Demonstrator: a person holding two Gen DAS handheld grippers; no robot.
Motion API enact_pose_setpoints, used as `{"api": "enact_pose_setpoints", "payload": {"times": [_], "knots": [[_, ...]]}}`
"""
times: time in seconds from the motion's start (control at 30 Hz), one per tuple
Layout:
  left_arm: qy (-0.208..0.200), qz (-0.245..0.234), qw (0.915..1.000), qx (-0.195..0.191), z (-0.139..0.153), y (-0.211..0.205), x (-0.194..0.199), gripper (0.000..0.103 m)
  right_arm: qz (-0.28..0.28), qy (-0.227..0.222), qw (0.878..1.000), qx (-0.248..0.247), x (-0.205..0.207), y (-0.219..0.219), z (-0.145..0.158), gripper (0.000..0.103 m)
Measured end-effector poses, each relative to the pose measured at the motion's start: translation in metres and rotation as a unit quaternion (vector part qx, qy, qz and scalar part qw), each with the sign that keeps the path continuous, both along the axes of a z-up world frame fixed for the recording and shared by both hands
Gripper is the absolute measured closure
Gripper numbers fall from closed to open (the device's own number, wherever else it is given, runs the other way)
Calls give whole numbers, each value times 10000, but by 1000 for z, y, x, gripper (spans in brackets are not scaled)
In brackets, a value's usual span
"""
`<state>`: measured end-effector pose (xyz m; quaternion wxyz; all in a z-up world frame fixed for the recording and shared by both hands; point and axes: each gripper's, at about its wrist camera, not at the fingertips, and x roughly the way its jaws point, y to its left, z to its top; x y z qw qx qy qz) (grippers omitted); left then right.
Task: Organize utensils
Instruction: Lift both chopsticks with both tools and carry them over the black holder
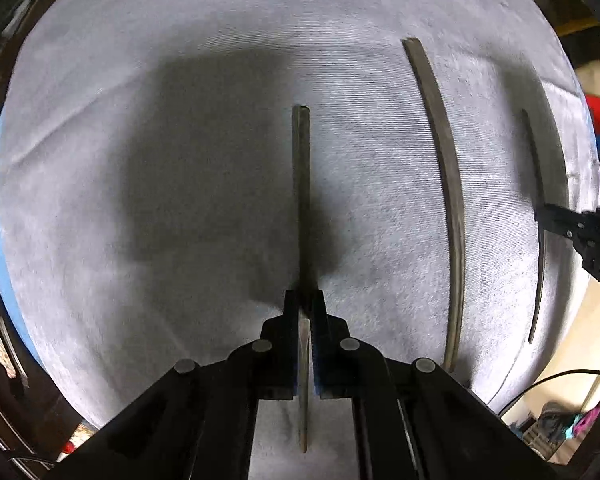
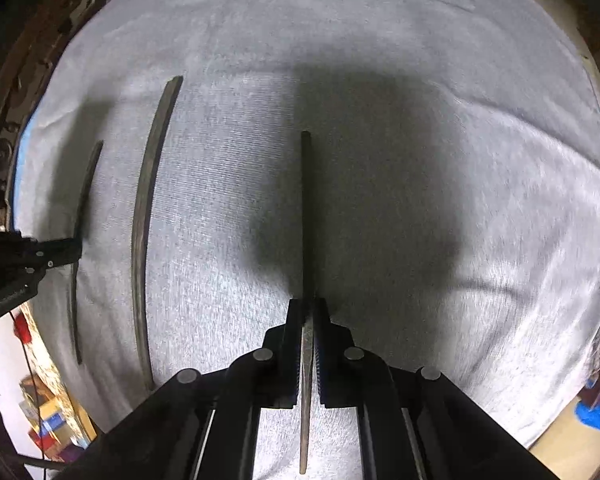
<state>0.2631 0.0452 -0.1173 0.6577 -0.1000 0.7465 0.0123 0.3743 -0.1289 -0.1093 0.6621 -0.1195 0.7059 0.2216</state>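
- Utensils lie on a grey cloth [image 1: 140,160]: three long, thin, dark pieces, side by side and roughly parallel. Which kind each one is, I cannot tell.
- Middle utensil [image 1: 440,184] rests flat on the cloth, and no gripper touches it. I take it as the landmark.
- Left gripper [image 1: 305,308] has its fingers pressed narrow around the left utensil [image 1: 301,184]. This piece runs straight forward from the jaws, left of the middle utensil and apart from it.
- Behind the fingers, the wider end of the left utensil passes between the blue pads [image 1: 319,368].
- Right gripper [image 2: 308,312] has its fingers narrow in the same way, clamped on the right utensil [image 2: 306,208]. This piece is right of the middle utensil [image 2: 146,220] and well apart from it.
- In the left wrist view the right gripper [image 1: 548,216] shows at the edge, with its tip on the right utensil [image 1: 536,168].
- In the right wrist view the left gripper [image 2: 70,250] comes in from the edge and meets the left utensil [image 2: 86,192] about halfway along it.
- Dark shadows fall on the cloth around both held pieces.
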Motion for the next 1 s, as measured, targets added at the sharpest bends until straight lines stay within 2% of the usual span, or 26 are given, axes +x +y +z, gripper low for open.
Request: {"api": "enact_pose_setpoints", "payload": {"times": [0.13, 0.3, 0.47, 0.7, 0.87, 1.0], "knots": [[-324, 266, 9990, -159, 5, 12, -23, 98, -163, -125, 9993, 326, -8, -15, 16, 96], [-865, 718, 9932, -292, 27, 27, -54, 98, -481, -454, 9943, 838, -26, -42, 43, 96], [-1477, 1243, 9804, -388, 44, 52, -100, 98, -780, -816, 9866, 1181, -53, -61, 54, 96], [-2089, 1643, 9635, -335, 83, 56, -131, 98, -1052, -1160, 9765, 1477, -76, -73, 66, 96], [-2516, 2024, 9460, -280, 100, 63, -152, 98, -1207, -1354, 9695, 1648, -89, -75, 65, 96], [-2850, 2285, 9304, -310, 112, 65, -175, 98, -1428, -1528, 9593, 1898, -99, -87, 73, 96]]}}
